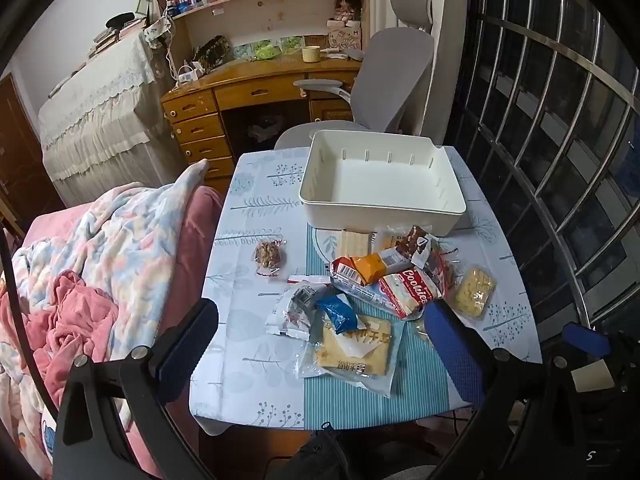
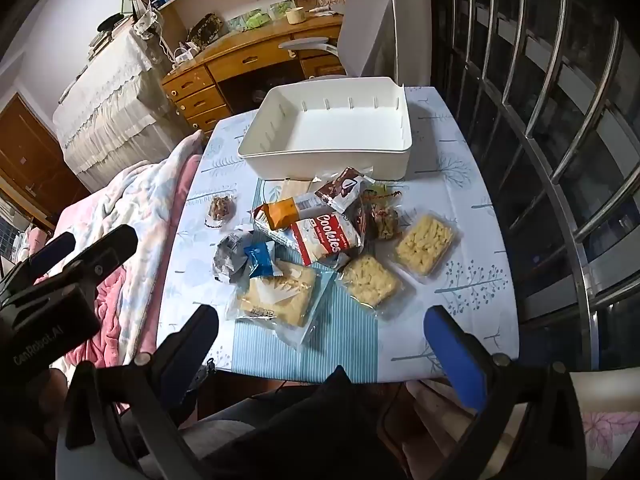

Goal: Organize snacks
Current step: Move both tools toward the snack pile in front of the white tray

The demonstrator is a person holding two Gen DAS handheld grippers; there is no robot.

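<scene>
Starting at the left, I see a pink and pale-blue blanket (image 1: 100,264) bunched on the bed beside the desk (image 1: 248,364), whose cloth is printed with little trees. My left tool (image 1: 320,344) hangs above the near edge with its jaws spread wide and nothing between them; its two blue pads frame the snack pile. Farthest left on the cloth sits one small clear bag of nuts (image 1: 270,257), set apart from the rest. Next come one crumpled grey-and-white wrapper (image 1: 294,312) and one blue packet (image 1: 338,312) touching it, the blue one lying on one large clear bag of flat crackers (image 1: 356,350). Behind these I count one orange-and-white packet (image 1: 362,270), one red-and-white pack marked Cookies (image 1: 412,290) and one brown-and-white chocolate pack (image 1: 416,244), all overlapping in a heap, with one pale wafer pack (image 1: 354,242) partly under them.

From the right wrist view I count two clear packs of yellow noodle snack (image 2: 370,282), (image 2: 426,250), lying side by side right of the heap, and one dark tangled packet (image 2: 384,220) just behind them. One white bin (image 2: 332,132) stands at the far side of the desk, just beyond the snacks. My right tool (image 2: 320,340) also hovers over the near edge, jaws apart, holding nothing. At the far right runs a barred metal window grille (image 2: 560,120).
</scene>
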